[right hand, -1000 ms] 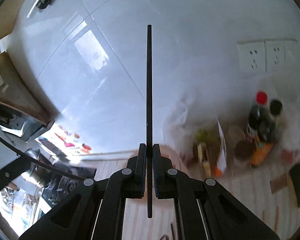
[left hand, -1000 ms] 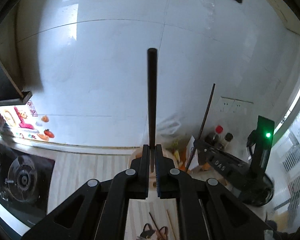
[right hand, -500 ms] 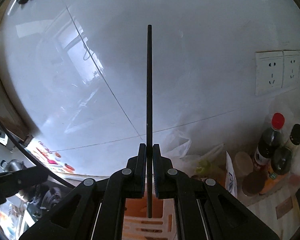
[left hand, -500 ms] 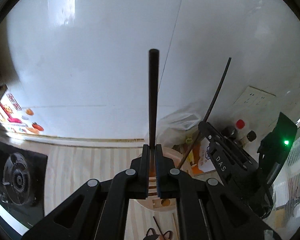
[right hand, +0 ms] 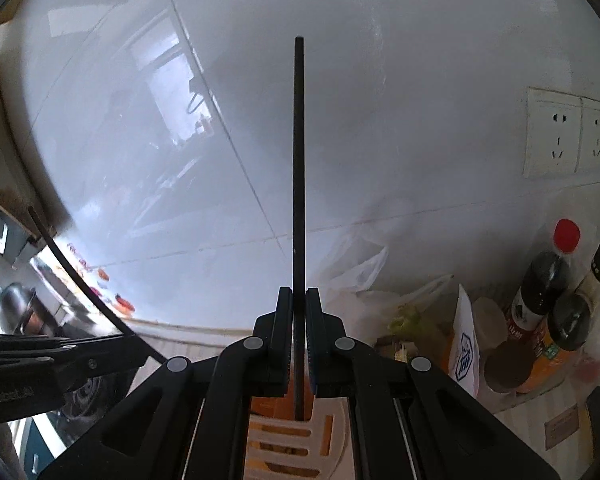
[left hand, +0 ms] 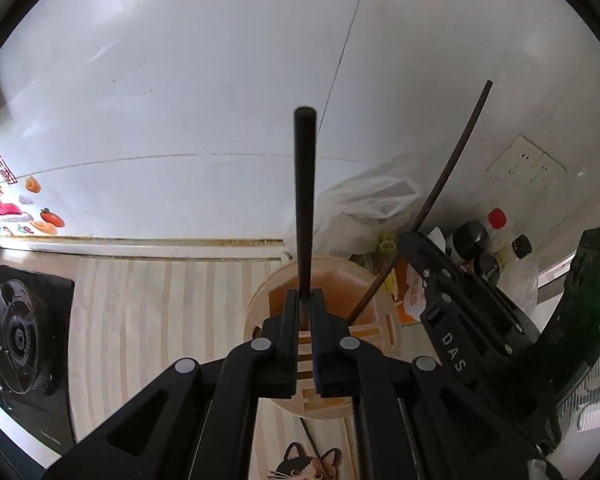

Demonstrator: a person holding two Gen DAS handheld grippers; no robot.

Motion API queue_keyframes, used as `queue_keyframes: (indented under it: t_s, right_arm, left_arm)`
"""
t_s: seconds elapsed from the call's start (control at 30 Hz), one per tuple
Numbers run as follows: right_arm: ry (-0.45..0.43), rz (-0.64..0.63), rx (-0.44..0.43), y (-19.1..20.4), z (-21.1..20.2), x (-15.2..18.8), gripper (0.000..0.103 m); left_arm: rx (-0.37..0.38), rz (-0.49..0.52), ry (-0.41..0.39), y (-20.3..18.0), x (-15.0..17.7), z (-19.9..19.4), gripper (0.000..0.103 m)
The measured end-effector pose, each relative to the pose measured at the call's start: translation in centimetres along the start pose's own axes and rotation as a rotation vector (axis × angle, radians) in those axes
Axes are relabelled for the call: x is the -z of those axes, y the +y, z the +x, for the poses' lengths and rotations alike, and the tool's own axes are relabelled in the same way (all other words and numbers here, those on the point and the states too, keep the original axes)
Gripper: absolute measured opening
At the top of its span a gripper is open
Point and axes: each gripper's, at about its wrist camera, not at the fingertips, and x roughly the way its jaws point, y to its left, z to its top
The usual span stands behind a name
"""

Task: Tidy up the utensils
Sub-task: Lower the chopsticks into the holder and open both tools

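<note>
Left wrist view: the left tool [left hand: 308,300] is closed on a thick black chopstick [left hand: 305,200], which stands up from between its jaws against the white tiled wall [left hand: 180,80]. Just below the tool sits a round cream holder [left hand: 260,300] with a slotted lid and an orange inner cup; its contents cannot be made out. To the right the right tool [left hand: 416,240] clamps a thin dark chopstick [left hand: 452,168] that slants down to the holder's rim. Behind lie a clear plastic bag [left hand: 372,200] and dark bottles [left hand: 472,240]. The desk [left hand: 160,300] wears a pale striped cover, with a gas hob [left hand: 16,336] at the left and a cat picture near the bottom edge.

Right wrist view: the right tool [right hand: 299,304] is shut on its thin black chopstick [right hand: 299,160], straight and upright, its lower end over the slotted holder [right hand: 284,436]. Sauce bottles [right hand: 548,276], a paper packet [right hand: 466,344] and a bag crowd the right; wall sockets [right hand: 556,136] sit above.
</note>
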Motion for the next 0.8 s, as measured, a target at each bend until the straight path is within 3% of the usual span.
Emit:
queue_keyframes:
  t_s: [0.2,0.23,0.27,0.3,0.33,0.37,0.5,0.53,0.57,0.63,0.8]
  right_arm:
    - [0.055,0.0,-0.028,-0.1,-0.3,1.5,0.009]
    - [0.063,0.008,-0.033,-0.3,-0.4,1.6,0.02]
    - [0.072,0.027,-0.044,-0.5,-0.8,1.8,0.04]
    - [0.079,0.036,-0.048,-0.6,-1.1,1.9,0.051]
    - [0.084,0.045,-0.053,-0.9,-1.6,2.1,0.062]
    - [0.072,0.046,-0.049,-1.1,-2.3,2.2,0.062]
    - [0.052,0.054,-0.022,-1.9,-5.0,2.6,0.062]
    - [0.048,0.059,-0.006,-2.3,-5.9,2.8,0.068]
    - [0.039,0.066,0.006,-2.7,-7.0,3.1,0.085]
    - [0.011,0.062,0.032,-2.9,-8.9,3.7,0.103]
    - [-0.08,0.046,0.132,-3.4,-14.2,5.6,0.103]
  left_arm:
    - [0.037,-0.011,0.009,-0.6,0.4,-0.7,0.009]
    - [0.041,-0.014,0.006,-0.7,0.5,-1.0,0.015]
    - [0.061,-0.024,-0.001,-0.6,0.6,-1.5,0.028]
    - [0.065,-0.028,-0.012,-0.6,0.7,-1.9,0.037]
    - [0.061,-0.031,-0.024,-0.5,0.8,-2.3,0.056]
    - [0.048,-0.036,-0.049,-0.3,0.9,-3.0,0.071]
    - [-0.049,-0.036,-0.151,0.1,2.1,-5.5,0.096]
    - [-0.061,-0.04,-0.171,0.2,2.5,-6.0,0.101]
    - [-0.075,-0.045,-0.195,0.5,3.1,-6.5,0.103]
    - [-0.121,-0.05,-0.239,0.7,4.4,-7.2,0.103]
    - [-0.21,-0.065,-0.277,0.8,7.7,-7.4,0.103]
